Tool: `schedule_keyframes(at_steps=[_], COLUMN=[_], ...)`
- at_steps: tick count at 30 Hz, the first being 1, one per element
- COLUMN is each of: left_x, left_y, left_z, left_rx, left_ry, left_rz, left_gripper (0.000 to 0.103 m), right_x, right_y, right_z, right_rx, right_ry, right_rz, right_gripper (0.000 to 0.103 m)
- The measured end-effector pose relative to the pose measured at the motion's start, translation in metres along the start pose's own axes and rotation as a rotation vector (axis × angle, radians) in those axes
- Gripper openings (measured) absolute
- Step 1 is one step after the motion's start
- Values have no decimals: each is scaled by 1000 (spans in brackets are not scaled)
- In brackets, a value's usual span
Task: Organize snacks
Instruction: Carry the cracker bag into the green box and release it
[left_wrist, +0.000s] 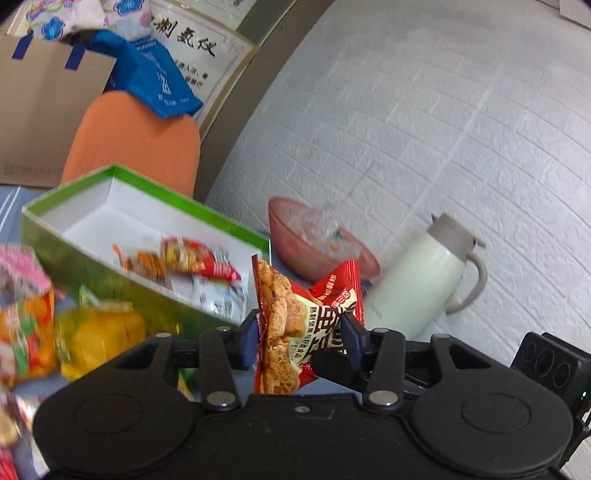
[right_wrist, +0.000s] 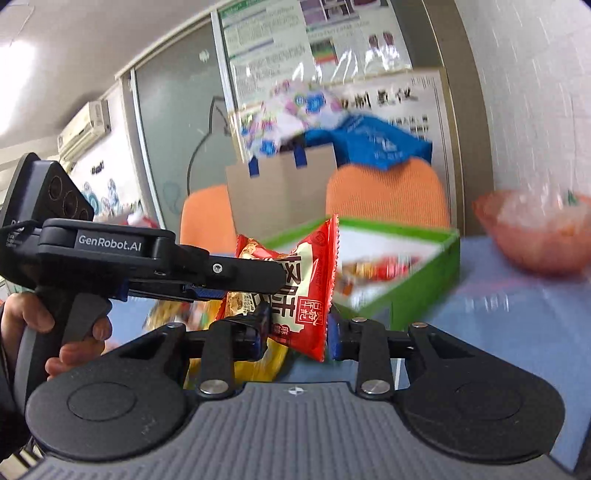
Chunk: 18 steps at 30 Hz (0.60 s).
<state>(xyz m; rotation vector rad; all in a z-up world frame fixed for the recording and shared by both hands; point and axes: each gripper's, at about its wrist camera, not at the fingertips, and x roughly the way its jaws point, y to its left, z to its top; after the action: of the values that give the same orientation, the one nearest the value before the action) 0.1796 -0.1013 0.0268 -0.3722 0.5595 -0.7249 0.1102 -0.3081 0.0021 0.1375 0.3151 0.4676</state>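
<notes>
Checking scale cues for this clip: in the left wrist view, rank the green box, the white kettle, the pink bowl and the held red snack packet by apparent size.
1. green box
2. white kettle
3. pink bowl and red snack packet look alike; the packet sits close to the camera, so unranked.

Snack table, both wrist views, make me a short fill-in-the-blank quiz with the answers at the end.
1. Each hand-held gripper, left and right, is shut on a ____ snack packet.
2. The box with snacks already inside has ____ outer walls.
3. The white kettle stands beside a pink ____.
4. The chair backs behind the box are ____.

Missing words: red; green; bowl; orange
</notes>
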Motion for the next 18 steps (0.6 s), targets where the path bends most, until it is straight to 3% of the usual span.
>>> schedule_keyframes(at_steps=[7,12,13,14,15,18], left_x=[33,54,59,63,66,61], left_y=[23,40,44,49,54,62], left_z=[39,43,41,38,35,23], left_rx=[-13,-33,-39,-50,-67,-100], left_ry=[-36,-27,-23,-17,-8,-10], left_rz=[34,73,89,108,128,169], left_gripper=[67,69,77,101,103,103], right_x=[45,69,73,78,84,96], right_y=[-26,-42,-45,-46,-45,-37], right_z=[25,24,21,16,11,-3], right_rx=[9,36,37,29,8,-104], right_ry=[-55,-43,-36,-27,-15,42], right_rz=[-13,-25,-29,-35,-45,-148], right_gripper=[55,55,56,57,64,103])
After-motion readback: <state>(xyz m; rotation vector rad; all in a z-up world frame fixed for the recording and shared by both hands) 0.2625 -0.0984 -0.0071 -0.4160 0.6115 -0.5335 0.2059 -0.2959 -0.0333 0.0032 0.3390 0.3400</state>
